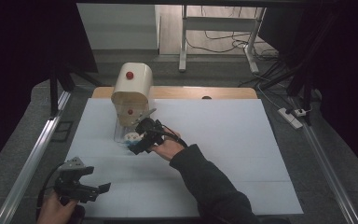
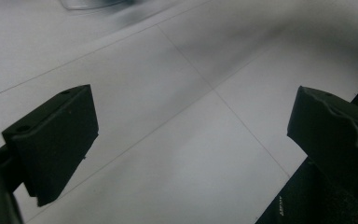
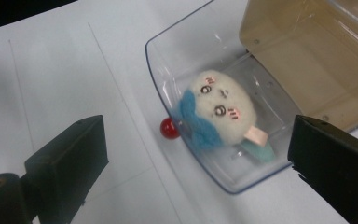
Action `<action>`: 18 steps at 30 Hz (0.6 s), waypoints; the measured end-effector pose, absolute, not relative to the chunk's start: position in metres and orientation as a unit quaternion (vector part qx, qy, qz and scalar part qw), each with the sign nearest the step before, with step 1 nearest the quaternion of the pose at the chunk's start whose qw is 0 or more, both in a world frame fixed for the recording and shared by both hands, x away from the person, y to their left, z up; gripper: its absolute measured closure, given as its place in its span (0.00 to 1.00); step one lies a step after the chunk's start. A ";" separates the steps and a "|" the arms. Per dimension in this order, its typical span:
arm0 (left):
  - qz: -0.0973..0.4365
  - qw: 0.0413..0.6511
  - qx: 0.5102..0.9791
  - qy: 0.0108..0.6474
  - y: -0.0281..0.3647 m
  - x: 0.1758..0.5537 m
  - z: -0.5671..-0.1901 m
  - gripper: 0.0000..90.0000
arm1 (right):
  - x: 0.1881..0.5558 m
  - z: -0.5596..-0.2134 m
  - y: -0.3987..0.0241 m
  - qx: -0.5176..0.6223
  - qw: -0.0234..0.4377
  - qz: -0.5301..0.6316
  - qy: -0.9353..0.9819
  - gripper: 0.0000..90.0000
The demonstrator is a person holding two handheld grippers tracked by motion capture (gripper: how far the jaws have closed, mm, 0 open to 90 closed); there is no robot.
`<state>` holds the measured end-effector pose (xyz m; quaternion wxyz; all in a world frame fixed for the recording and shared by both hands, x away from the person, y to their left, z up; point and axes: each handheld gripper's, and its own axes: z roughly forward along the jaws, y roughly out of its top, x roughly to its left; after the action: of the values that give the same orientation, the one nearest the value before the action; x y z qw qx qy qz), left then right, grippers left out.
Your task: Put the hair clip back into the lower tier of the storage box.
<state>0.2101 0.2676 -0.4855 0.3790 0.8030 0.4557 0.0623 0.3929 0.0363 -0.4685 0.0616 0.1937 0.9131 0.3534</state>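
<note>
Right tool [image 3: 196, 154] over the drawer [image 3: 168, 65], jaws apart.
A plush [image 3: 221, 109] lies inside; left tool [image 1: 89, 183], also gaping, idles at the desk's [image 1: 223, 135] 7 o'clock.

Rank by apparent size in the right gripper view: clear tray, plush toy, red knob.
1. Clear tray, largest; its far end is hidden under the beige box.
2. Plush toy, lying in the tray.
3. Red knob, smallest.

I see a table [image 1: 223, 93] of light wood covered by a white sheet [image 1: 223, 140]. On the sheet stands a cream cabinet [image 1: 131, 91], its clear drawer [image 3: 177, 56] pulled out flat.
</note>
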 end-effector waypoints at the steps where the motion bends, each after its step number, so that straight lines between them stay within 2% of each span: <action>1: 0.062 0.379 0.803 0.456 0.268 0.210 -0.485 0.02 | 0.393 -0.469 0.035 0.191 0.062 0.352 0.914 0.05; 10: 0.062 0.378 0.804 0.455 0.268 0.210 -0.485 0.02 | 0.387 -0.472 0.021 0.181 0.047 0.356 0.915 0.01; 18: 0.062 0.379 0.803 0.456 0.268 0.210 -0.485 0.02 | 0.378 -0.477 0.010 0.178 0.055 0.349 0.919 0.00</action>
<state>0.2103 0.2676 -0.4855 0.3795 0.8028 0.4557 0.0617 0.3782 0.0103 -0.4767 0.0546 0.1775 0.9185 0.3491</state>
